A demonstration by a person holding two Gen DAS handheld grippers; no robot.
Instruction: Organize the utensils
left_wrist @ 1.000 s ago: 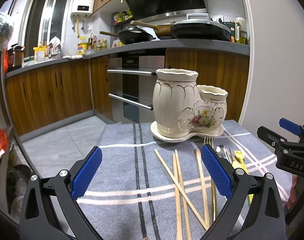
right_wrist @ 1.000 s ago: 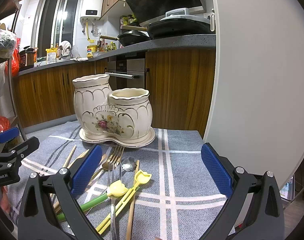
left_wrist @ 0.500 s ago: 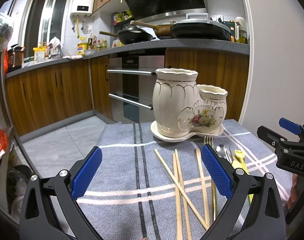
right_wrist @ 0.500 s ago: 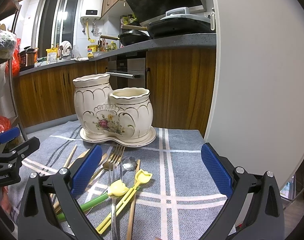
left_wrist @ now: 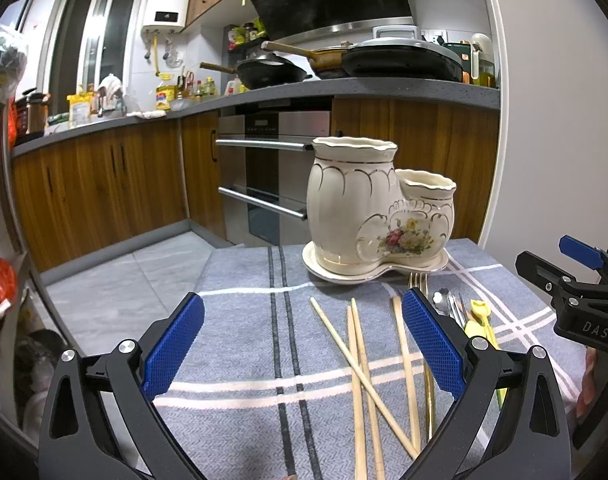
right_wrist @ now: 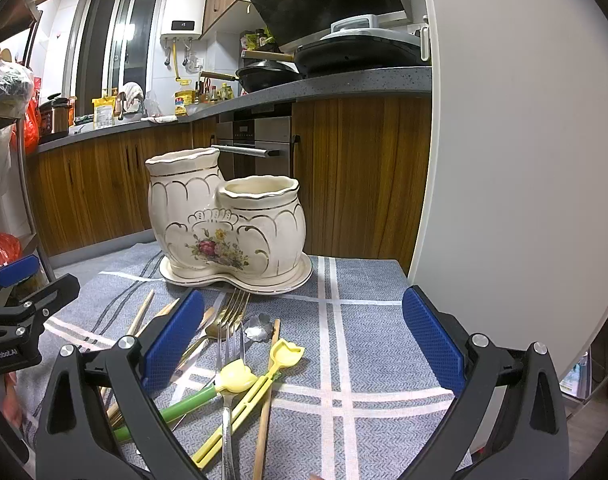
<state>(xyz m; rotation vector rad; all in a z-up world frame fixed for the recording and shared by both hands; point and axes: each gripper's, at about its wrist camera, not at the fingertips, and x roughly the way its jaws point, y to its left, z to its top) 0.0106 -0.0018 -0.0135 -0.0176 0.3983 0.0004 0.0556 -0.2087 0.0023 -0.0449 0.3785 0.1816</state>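
Note:
A cream ceramic two-pot utensil holder with a flower motif stands on its saucer at the far side of the cloth. Several wooden chopsticks lie crossed in front of my left gripper, which is open and holds nothing. A gold fork, a silver fork, a small flower-headed spoon, yellow plastic utensils and a green-handled one lie between the fingers of my right gripper, open above them.
A grey cloth with white and dark stripes covers the table. A white wall or pillar rises close on the right. Wooden kitchen cabinets and an oven stand beyond the table's far edge.
The right wrist view has drifted slightly closer to the holder. The left gripper has not visibly moved.

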